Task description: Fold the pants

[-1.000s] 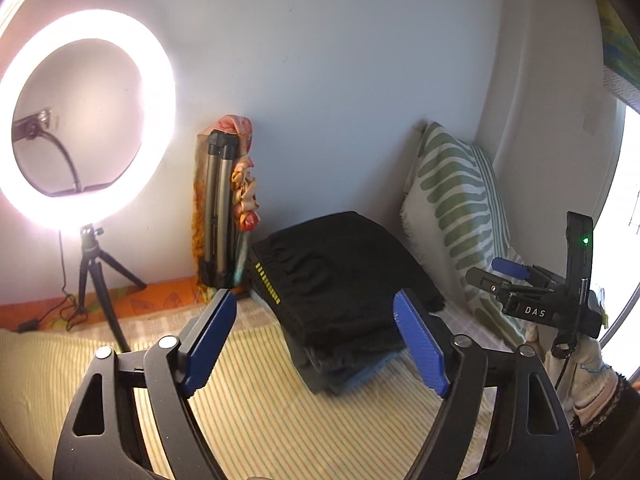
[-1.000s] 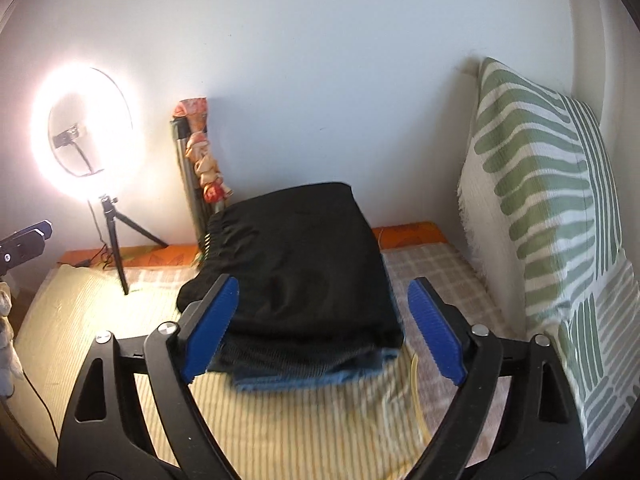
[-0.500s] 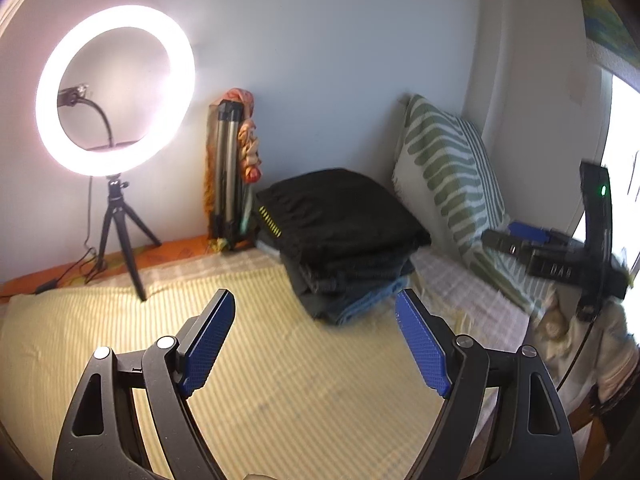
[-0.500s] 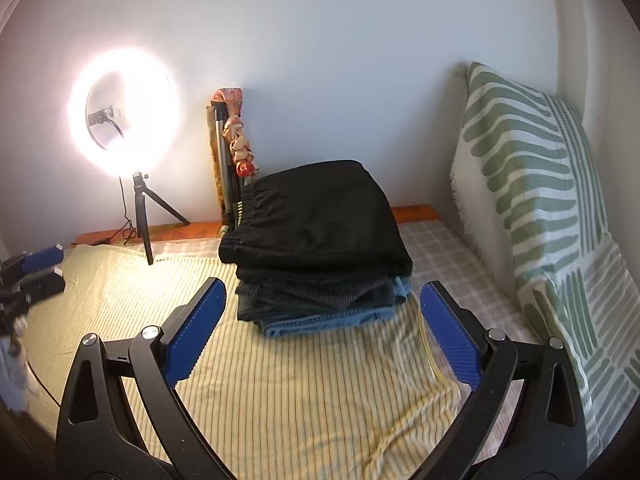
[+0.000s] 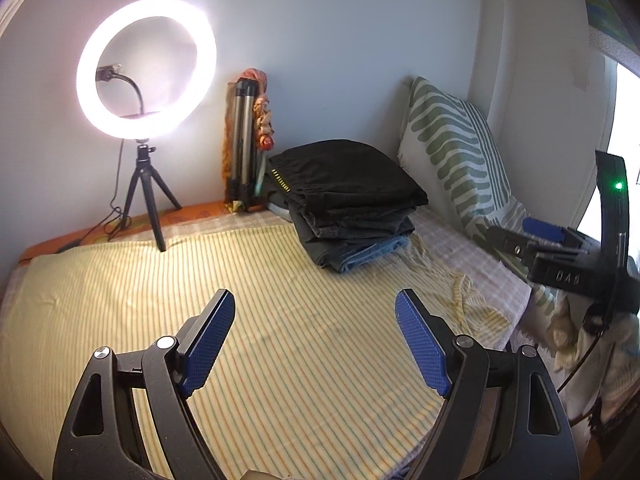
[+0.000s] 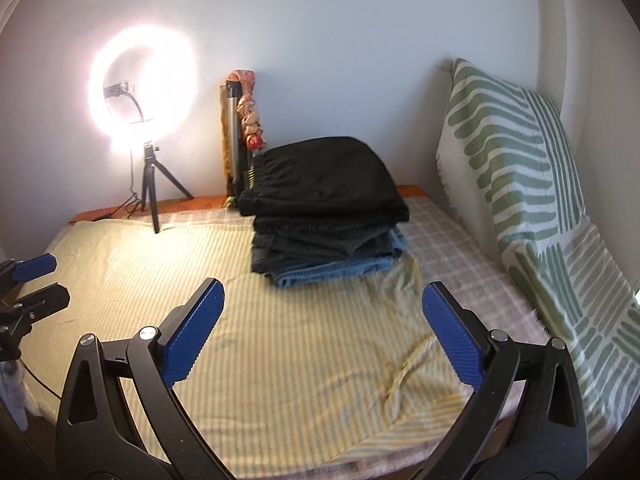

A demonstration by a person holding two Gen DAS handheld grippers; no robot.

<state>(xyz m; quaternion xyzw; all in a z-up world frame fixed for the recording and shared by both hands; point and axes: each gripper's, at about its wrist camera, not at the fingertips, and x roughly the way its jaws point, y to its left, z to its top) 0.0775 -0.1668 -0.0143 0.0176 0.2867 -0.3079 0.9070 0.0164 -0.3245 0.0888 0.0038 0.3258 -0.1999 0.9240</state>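
A lit ring light (image 5: 146, 68) on a small black tripod (image 5: 148, 196) stands at the far edge of a bed spread with a yellow striped sheet (image 5: 280, 320). Beside it, a folded metal tripod (image 6: 234, 140) draped with orange patterned cloth leans against the pale wall (image 6: 320, 40). A green-and-white leaf-patterned pillow (image 6: 516, 148) rests upright at the bed's right side.

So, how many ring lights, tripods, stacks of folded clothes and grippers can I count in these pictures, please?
Ring light: 1
Tripods: 2, the black stand and the folded silver tripod
Stack of folded clothes: 1
Grippers: 2, the left gripper and the right gripper, both with fingers apart and empty
Total: 6
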